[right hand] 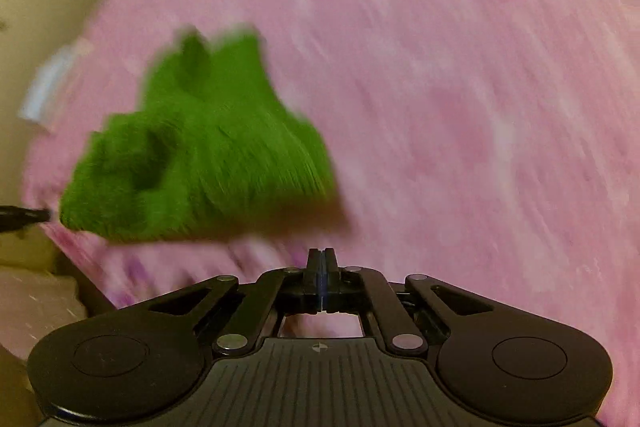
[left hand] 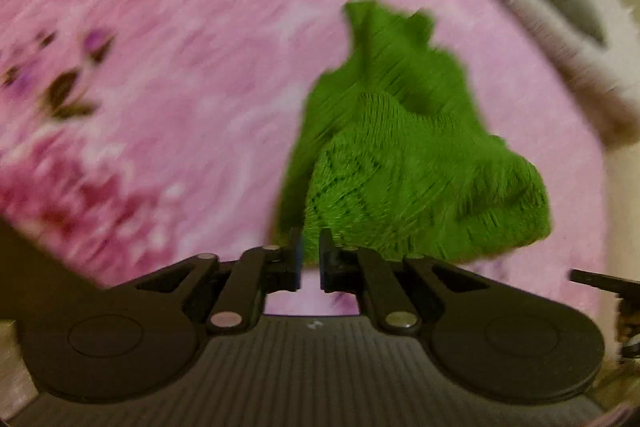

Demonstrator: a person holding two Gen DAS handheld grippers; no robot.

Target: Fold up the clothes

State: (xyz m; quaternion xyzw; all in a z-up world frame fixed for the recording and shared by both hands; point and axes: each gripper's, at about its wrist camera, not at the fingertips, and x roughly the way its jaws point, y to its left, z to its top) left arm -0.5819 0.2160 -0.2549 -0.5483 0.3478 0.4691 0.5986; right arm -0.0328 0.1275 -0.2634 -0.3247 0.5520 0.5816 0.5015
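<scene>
While both views are smeared by motion blur, a green knitted garment is seen bunched on a pink bedspread. The left hand-held gripper is clamped on the garment's near edge. The right hand-held gripper is pressed together with nothing held, the garment lying apart from it.
</scene>
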